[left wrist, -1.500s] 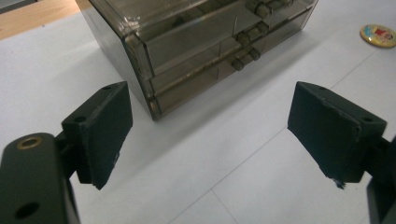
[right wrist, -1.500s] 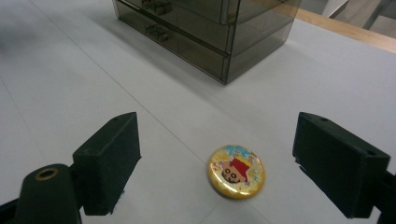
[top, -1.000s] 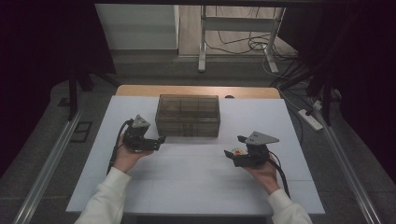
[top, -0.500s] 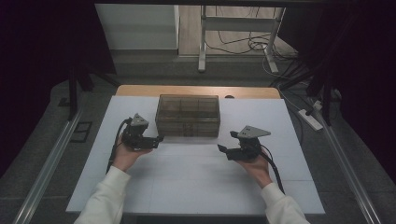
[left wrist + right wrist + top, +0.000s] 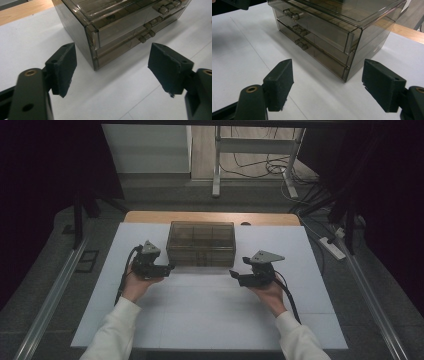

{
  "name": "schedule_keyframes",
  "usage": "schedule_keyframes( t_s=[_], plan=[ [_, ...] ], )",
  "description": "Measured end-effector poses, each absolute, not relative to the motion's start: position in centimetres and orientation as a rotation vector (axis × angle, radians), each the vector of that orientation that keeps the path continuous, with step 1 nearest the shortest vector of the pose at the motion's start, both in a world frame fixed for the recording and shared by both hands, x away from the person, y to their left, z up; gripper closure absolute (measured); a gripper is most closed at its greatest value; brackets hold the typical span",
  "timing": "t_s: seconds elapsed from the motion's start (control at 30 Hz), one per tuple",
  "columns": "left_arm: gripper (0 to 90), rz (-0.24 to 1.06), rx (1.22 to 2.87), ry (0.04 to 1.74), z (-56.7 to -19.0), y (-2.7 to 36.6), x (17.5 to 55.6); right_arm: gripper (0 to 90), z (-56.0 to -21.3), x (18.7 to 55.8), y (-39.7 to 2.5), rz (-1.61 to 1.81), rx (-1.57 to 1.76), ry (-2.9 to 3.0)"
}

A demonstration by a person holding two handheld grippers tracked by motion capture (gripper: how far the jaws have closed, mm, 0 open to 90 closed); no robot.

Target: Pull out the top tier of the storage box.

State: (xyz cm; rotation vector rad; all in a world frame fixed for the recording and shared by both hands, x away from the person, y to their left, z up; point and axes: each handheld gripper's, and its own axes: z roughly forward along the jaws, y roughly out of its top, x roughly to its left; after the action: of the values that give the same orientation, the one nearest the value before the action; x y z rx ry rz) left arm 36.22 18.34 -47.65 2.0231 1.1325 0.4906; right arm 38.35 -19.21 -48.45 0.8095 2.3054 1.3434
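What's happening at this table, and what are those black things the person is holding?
A person sits at a white table holding a hand-held gripper in each hand. The left gripper and the right gripper both have their jaws wide open and hold nothing. Each one points in at a smoky see-through drawer box, one at either front corner. Its drawers, with small knobs on the front, look shut. Neither gripper touches the box.

Only the drawer box (image 5: 201, 243) blocks the white table (image 5: 210, 315); its front lies bare
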Motion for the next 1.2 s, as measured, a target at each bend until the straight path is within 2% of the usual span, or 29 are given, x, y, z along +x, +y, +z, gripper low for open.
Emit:
schedule_keyframes(
  t_s=[0.13, 0.3, 0.37, 0.4, 0.5, 0.63, 1.2],
  plan=[
    [28.0, 0.499, 2.017, 1.132, -47.8, 18.4, 36.5, 28.0, -48.5, 38.6, -19.0, 1.346, 0.804, 2.304],
    [36.0, 0.504, 2.038, 1.123, -47.9, 18.2, 36.7, 30.3, -48.5, 39.0, -18.8, 1.34, 0.812, 2.302],
    [43.4, 0.512, 2.04, 1.126, -48.0, 18.2, 36.8, 32.8, -48.5, 39.2, -18.7, 1.335, 0.811, 2.297],
    [43.4, 0.516, 2.039, 1.126, -48.0, 18.1, 36.8, 32.8, -48.5, 39.2, -18.7, 1.335, 0.811, 2.297],
    [52.7, 0.527, 2.036, 1.125, -48.0, 18.2, 36.8, 37.2, -48.5, 39.4, -18.6, 1.334, 0.812, 2.293],
    [58.5, 0.534, 2.027, 1.133, -48.0, 18.3, 36.9, 41.5, -48.4, 39.5, -18.5, 1.335, 0.812, 2.29],
    [68.4, 0.559, 2.039, 1.132, -48.2, 18.2, 37.0, 50.7, -48.7, 40.0, -17.8, 1.304, 0.802, 2.298]
  ],
)
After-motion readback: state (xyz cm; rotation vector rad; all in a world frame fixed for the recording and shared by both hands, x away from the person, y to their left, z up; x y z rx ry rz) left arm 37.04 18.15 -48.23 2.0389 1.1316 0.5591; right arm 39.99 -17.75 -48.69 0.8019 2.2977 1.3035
